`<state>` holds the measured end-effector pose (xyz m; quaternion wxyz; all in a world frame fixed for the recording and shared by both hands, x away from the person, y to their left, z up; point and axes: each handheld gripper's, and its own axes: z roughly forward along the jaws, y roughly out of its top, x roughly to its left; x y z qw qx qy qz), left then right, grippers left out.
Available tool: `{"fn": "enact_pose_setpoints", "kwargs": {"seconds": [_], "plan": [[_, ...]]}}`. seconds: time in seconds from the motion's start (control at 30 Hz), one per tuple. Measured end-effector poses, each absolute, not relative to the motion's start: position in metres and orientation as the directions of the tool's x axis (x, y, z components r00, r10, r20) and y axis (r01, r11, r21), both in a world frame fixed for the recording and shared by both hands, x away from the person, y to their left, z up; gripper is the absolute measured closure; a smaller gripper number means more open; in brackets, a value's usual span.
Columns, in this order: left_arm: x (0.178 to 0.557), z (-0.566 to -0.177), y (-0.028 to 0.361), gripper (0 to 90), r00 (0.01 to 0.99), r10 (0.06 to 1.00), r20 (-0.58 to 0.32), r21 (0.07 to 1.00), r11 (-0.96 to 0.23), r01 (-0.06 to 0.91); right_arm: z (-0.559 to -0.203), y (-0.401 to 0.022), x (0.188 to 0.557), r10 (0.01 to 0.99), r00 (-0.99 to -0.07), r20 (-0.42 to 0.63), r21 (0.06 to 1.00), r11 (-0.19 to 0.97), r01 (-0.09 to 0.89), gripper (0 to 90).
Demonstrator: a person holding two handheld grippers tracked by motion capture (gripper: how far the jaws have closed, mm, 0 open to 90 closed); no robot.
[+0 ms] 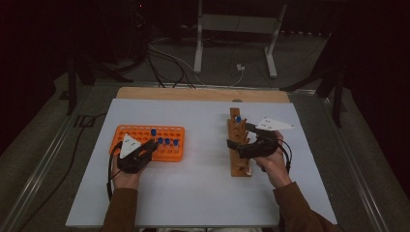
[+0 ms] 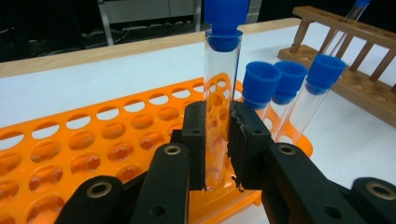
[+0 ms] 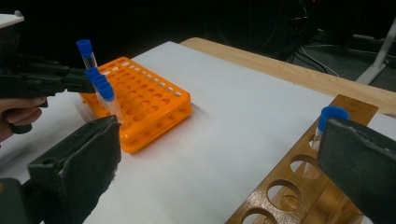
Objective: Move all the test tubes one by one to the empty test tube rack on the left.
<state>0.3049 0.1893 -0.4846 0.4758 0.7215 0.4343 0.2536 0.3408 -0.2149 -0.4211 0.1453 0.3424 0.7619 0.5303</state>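
While the left tool (image 2: 217,144) stands clenched on a clear tube (image 2: 219,107) with a blue cap, the tube's long axis runs straight up between the pads, its lower end at the top of the orange rack (image 2: 70,149) near that rack's right end. From the right gripper view the same tube (image 3: 87,56) stands higher than the three capped tubes (image 3: 100,86) beside it, so I judge it partly lifted out of its hole rather than fully seated; how much of it is below the rack's top I cannot tell.

Across the counter (image 1: 203,193), well apart to the right, lies the wooden rack (image 1: 238,145), its row of holes running away from the person. One capped tube (image 3: 327,121) already stands in it toward the far end, and open holes (image 3: 280,193) show nearer the person.

The right tool (image 3: 219,168) hangs released, jaws wide, right at the wooden rack, holding nothing. So the left hand has the tube but is the farther one from the goal; the right is the nearer.

The coming move, as I read it, turns on keeping the tube upright: lift along its own axis until the bottom clears the orange rack, then carry it rightward across the bare counter toward an open hole, or toward the waiting right tool.
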Motion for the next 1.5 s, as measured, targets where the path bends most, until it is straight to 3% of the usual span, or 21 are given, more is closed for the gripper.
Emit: {"fn": "enact_pose_setpoints", "kwargs": {"seconds": [0.6, 1.07, 1.27, 1.5], "plan": [[0.303, -0.495, 0.181, 78.5, 0.49, 0.872, 0.015, 0.834, -0.281, 0.474, -0.423, -0.214, 0.34, 0.67, -0.729, 0.142, 0.904, 0.212, 0.371, 0.0], [0.306, -0.496, 0.184, 76.8, 0.478, 0.877, -0.05, 0.837, -0.224, 0.499, -0.423, -0.213, 0.341, 0.662, -0.735, 0.144, 0.902, 0.218, 0.373, 0.0], [0.302, -0.492, 0.189, 70.0, 0.475, 0.877, -0.071, 0.848, -0.198, 0.491, -0.424, -0.214, 0.341, 0.663, -0.733, 0.149, 0.903, 0.212, 0.375, 0.0], [0.294, -0.484, 0.194, 55.1, 0.478, 0.87, -0.122, 0.879, -0.129, 0.458, -0.423, -0.215, 0.341, 0.666, -0.731, 0.149, 0.904, 0.208, 0.373, 0.0]]}}
